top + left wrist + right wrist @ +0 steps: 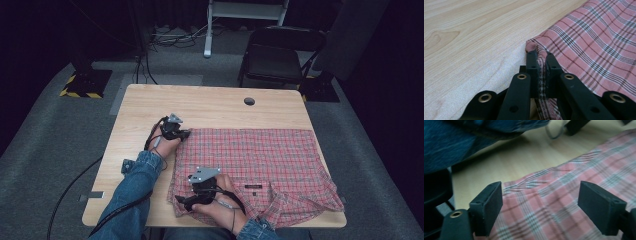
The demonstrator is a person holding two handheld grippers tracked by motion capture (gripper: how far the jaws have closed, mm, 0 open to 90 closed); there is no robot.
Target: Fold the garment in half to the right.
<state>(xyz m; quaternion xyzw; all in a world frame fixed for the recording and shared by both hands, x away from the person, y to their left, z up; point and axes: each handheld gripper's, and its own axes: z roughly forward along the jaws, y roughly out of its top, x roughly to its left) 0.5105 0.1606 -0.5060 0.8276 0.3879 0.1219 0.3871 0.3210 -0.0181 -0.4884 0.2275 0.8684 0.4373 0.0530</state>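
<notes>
A red plaid shirt [260, 160] lies spread flat over the right half of the wooden table [200, 102]. My left gripper [186, 133] is at the shirt's far left corner. In the left gripper view, the left gripper [539, 53] is shut on a pinched fold of the shirt [599, 37] at that corner. My right gripper [180, 200] hovers over the shirt's near left corner by the table's front edge. The right gripper view has the right gripper [541, 192] open wide, with the shirt [564, 200] lying under the jaws and its edge just ahead.
A round cable hole [249, 101] sits in the far part of the table. Bare wood lies left of the shirt. A black folding chair [277, 55] stands behind the table. A denim sleeve [461, 142] crosses the right gripper view's top left.
</notes>
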